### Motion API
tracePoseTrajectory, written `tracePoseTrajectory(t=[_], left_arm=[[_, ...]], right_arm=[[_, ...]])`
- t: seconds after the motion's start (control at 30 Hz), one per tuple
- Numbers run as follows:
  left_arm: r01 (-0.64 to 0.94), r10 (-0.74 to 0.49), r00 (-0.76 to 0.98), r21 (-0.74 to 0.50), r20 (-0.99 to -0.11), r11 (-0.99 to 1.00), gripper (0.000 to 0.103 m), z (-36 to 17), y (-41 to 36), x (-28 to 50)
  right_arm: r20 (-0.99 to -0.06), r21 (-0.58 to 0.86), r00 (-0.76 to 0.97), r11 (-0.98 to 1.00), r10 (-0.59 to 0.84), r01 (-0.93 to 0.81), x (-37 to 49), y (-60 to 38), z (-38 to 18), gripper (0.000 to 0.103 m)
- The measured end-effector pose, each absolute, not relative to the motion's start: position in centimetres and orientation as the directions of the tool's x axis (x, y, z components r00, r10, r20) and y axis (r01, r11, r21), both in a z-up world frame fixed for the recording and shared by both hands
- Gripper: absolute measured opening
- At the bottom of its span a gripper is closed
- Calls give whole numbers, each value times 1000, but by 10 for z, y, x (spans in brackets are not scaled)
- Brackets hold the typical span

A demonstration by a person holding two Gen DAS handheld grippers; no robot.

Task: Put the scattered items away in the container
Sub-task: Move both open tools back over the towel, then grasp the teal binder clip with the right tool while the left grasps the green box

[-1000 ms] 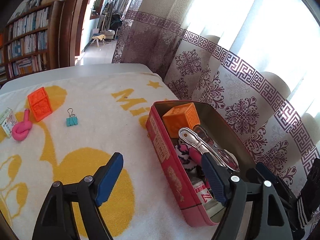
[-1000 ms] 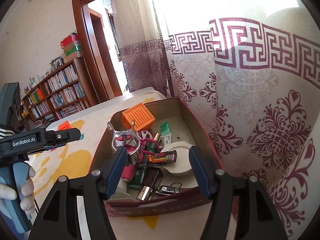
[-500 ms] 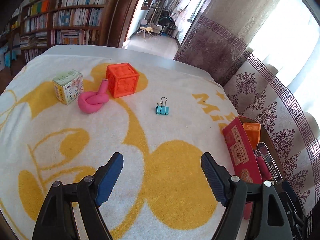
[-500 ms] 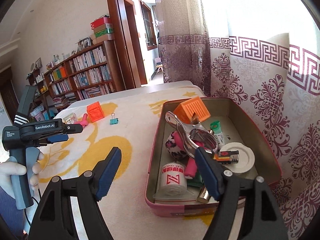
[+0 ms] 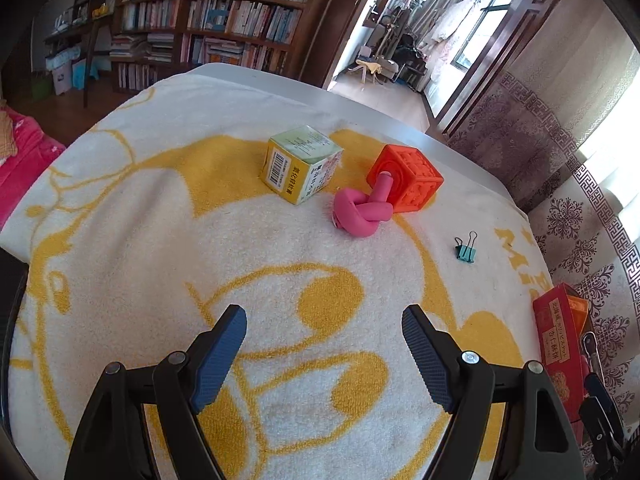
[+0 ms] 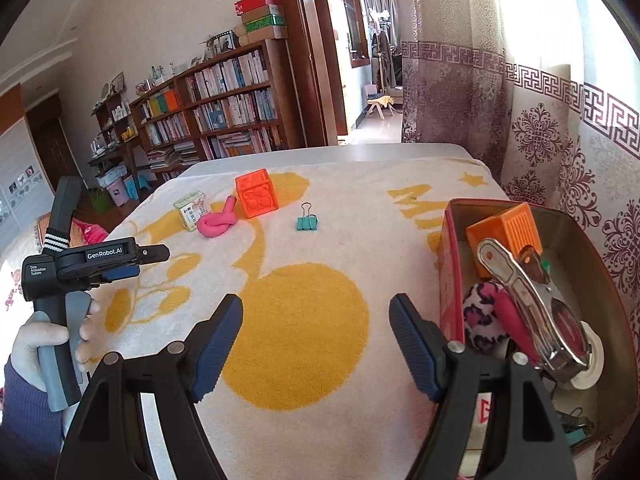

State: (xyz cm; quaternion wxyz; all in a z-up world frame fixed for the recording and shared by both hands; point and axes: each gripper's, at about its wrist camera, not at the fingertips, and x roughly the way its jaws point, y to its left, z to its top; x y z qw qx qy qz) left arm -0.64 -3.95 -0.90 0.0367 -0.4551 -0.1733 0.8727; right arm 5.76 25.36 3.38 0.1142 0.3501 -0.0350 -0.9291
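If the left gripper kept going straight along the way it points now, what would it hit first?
Most likely the bare towel. The left gripper is open, empty and angled down at the cloth, short of the pink knotted toy and the yellow-green box further along. Depth is hard to judge through the fisheye.

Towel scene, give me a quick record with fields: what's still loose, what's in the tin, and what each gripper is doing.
surface: yellow-and-white towel
loose items: carton; pink knot; orange cube; teal clip
contact: pink knot's end leans on the orange cube
container: red tin, at the towel's curtain side
in tin: orange block, metal clamp, spotted ball, others
left gripper: open, empty
right gripper: just opened wider, empty
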Motion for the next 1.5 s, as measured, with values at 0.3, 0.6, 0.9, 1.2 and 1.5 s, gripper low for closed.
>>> tracePoseTrajectory(t=[0.3, 0.6, 0.9, 1.2, 1.5], left_arm=[[131, 198, -576, -328, -793, -936, 82, -24, -54, -10], [79, 231, -558, -328, -797, -941, 82, -24, -41, -5], [75, 259, -553, -356, -792, -931, 82, -24, -38, -3], [32, 271, -544, -342, -794, -939, 82, -24, -25, -1], [21, 273, -541, -338, -795, -941, 82, -25, -22, -1]], right_arm=[[-685, 109, -686, -966, -244, 234, 6, 211, 25, 79], [-749, 98, -631, -976, -202, 196, -42, 198, -3, 76], [-781, 88, -605, -987, -153, 137, -93, 189, -21, 67], [-794, 117, -589, -988, -152, 98, -123, 193, -32, 62], [-808, 72, -574, -990, -129, 121, -134, 183, -34, 59]])
